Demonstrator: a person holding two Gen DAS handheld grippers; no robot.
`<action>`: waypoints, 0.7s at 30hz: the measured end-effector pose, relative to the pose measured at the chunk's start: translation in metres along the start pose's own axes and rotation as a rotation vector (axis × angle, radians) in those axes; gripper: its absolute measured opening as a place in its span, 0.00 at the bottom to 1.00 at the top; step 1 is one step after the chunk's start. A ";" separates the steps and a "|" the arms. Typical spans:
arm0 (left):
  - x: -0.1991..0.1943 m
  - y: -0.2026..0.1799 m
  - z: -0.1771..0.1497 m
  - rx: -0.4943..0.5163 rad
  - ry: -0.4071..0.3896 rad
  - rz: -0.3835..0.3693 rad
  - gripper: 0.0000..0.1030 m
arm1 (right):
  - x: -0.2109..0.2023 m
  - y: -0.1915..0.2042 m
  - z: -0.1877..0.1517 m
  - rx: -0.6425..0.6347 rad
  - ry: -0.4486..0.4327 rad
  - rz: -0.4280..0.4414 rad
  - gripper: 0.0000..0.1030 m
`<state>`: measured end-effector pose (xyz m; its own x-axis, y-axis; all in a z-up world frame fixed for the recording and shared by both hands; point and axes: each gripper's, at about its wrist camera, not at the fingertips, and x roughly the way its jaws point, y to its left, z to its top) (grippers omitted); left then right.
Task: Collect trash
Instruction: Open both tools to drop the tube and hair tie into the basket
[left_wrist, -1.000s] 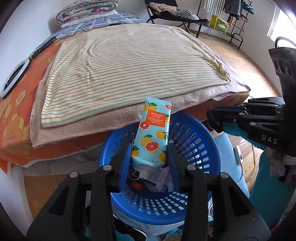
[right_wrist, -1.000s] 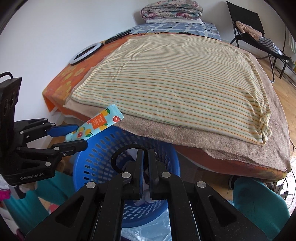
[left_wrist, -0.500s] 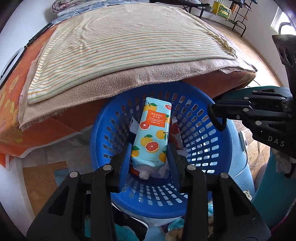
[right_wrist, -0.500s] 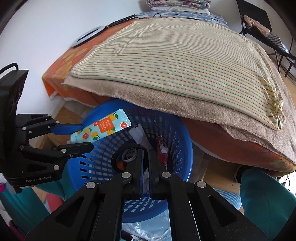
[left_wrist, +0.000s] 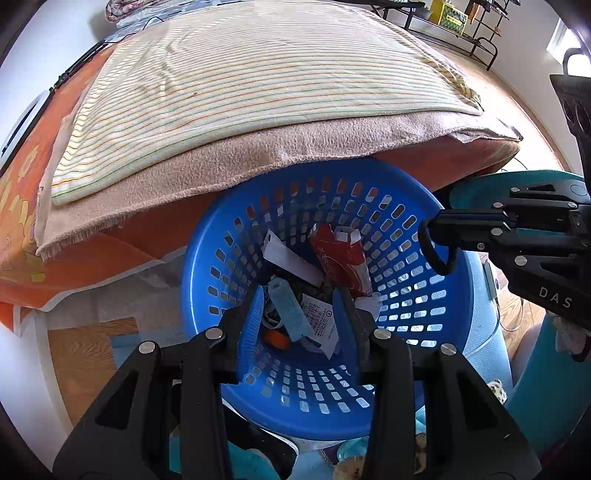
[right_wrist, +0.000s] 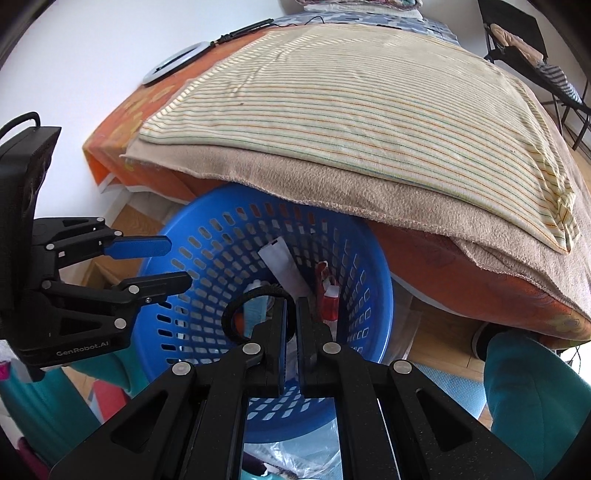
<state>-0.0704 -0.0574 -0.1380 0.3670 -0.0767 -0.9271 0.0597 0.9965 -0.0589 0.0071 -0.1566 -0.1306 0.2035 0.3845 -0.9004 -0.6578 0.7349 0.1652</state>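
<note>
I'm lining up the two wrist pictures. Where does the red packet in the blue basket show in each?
Left wrist view: the red packet lies upper middle in the blue basket, right of the white strip.
Right wrist view: only a red sliver shows, just above the right claw.
Shared landmark: the white strip, left of the packet in both.

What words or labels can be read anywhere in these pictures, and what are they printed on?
"DAS": on the black body of the right gripper, seen from the left wrist.
"GenRobot.AI": on the black body of the left gripper, seen from the right wrist.
White paper label in the blue basket: printed characters, too small to read.
Red packet in the basket: lettering blurred, unreadable.
</note>
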 end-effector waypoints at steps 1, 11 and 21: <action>0.000 0.000 0.000 -0.001 0.001 0.002 0.38 | 0.001 -0.001 0.000 0.001 0.004 0.001 0.05; -0.001 0.004 0.000 -0.012 0.001 0.012 0.38 | 0.003 -0.003 -0.001 0.014 0.017 -0.009 0.43; -0.006 0.005 0.004 -0.016 -0.024 0.025 0.58 | 0.003 -0.001 -0.002 0.009 0.029 -0.041 0.53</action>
<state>-0.0686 -0.0520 -0.1314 0.3904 -0.0524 -0.9192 0.0357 0.9985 -0.0418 0.0071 -0.1569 -0.1343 0.2084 0.3378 -0.9179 -0.6426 0.7547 0.1319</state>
